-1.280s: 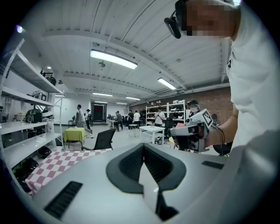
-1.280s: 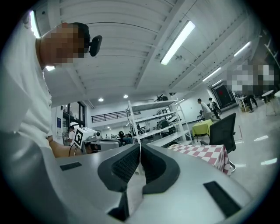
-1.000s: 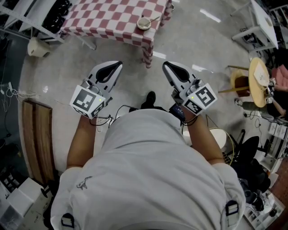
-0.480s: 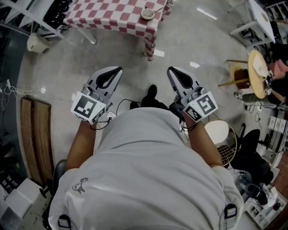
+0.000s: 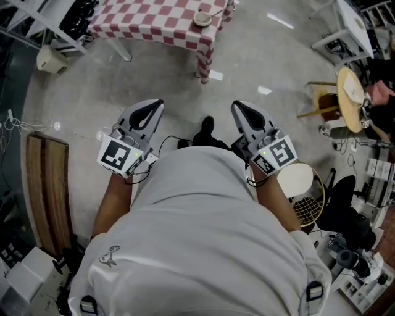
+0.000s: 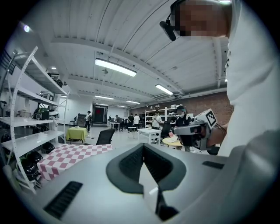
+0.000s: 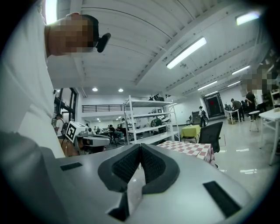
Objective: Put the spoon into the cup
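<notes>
No legible text — anywhere in view

Ahead of the left gripper (image 5: pixel 155 103) and right gripper (image 5: pixel 237 105), bare grey concrete floor (image 5: pixel 166 74) lies open up to the red-and-white checked cloth-covered table (image 5: pixel 154 18). Its draped corner leg (image 5: pixel 205 58) stands in the direct line. A long brown wooden bench (image 5: pixel 46 185) bounds the left. A round pale wooden table (image 5: pixel 352 92) and a white round-topped object (image 5: pixel 296 180) crowd the right.

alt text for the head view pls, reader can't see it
Seen from above, a person in a white shirt holds the left gripper and right gripper out front, both shut and empty. Ahead stands a checked-cloth table with a cup and spoon at its corner.
</notes>
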`<state>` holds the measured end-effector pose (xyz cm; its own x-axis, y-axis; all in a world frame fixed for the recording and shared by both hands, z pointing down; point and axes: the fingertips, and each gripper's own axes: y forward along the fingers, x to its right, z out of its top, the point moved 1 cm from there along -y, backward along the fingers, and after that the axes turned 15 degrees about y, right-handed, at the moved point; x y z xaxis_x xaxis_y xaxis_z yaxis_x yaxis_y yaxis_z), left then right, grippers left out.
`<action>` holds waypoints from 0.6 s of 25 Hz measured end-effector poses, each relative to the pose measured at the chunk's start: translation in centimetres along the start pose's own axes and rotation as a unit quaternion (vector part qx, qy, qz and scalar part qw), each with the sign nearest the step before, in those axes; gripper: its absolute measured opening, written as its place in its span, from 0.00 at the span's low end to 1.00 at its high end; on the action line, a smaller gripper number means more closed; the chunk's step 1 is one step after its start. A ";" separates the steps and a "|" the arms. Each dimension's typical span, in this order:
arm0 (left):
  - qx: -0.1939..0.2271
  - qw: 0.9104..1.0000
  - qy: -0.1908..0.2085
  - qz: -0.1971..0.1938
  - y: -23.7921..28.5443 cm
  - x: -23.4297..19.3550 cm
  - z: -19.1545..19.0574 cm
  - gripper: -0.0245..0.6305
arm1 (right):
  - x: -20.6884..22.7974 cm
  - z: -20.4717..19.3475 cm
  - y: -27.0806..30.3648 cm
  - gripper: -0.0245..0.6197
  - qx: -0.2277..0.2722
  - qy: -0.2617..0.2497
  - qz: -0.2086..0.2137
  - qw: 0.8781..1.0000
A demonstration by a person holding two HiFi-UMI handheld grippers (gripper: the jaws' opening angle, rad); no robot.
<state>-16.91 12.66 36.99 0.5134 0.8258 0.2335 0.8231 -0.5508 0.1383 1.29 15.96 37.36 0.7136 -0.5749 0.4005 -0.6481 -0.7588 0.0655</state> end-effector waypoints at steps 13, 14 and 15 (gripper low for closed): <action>0.007 1.000 -0.004 0.002 -0.3 0.2 0.2 0.06 | -0.3 0.2 -0.1 0.09 0.002 0.001 0.002 1.000; 0.007 1.000 -0.005 0.001 -0.2 0.2 0.1 0.06 | -0.2 0.2 -0.1 0.09 0.002 0.002 0.002 1.000; 0.007 1.000 -0.005 0.000 -0.2 0.2 0.1 0.06 | -0.2 0.3 -0.1 0.09 0.003 0.004 0.001 1.000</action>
<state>-16.92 12.95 36.94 0.5161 0.8267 0.2240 0.8261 -0.5495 0.1250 1.32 16.10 37.01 0.7097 -0.5748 0.4072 -0.6486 -0.7589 0.0592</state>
